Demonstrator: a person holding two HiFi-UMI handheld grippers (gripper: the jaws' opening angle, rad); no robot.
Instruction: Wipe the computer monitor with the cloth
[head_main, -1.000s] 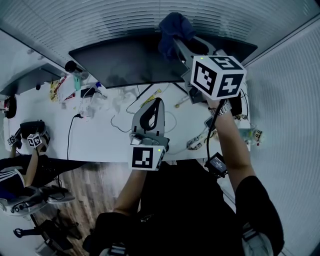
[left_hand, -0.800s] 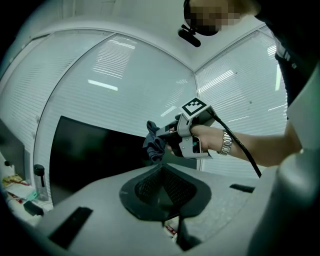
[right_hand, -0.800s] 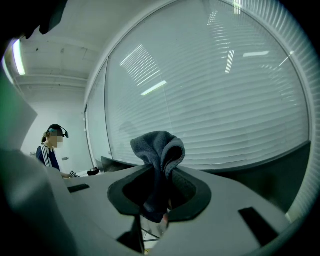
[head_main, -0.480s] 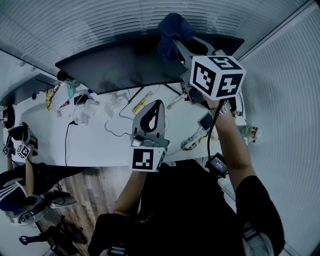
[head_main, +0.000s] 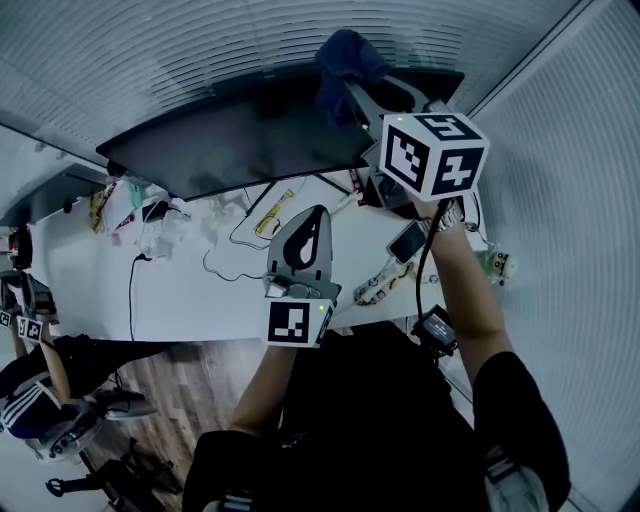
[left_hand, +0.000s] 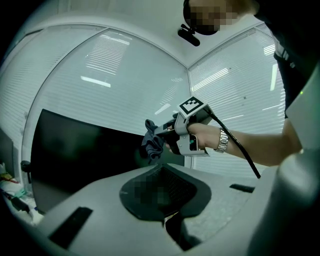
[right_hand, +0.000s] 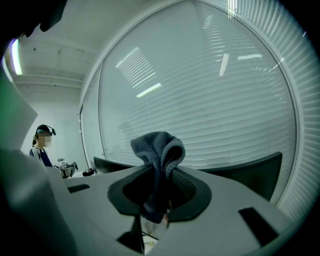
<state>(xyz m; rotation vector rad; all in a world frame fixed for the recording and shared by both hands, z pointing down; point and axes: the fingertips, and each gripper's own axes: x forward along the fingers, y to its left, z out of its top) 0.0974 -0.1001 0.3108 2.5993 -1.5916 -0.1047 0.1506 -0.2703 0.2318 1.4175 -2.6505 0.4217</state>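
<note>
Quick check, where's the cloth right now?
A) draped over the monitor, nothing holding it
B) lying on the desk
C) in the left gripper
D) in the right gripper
D: the right gripper is shut on the dark blue cloth, holding it up near the top edge of the monitor. The left gripper hangs over the desk with nothing between its jaws.
</note>
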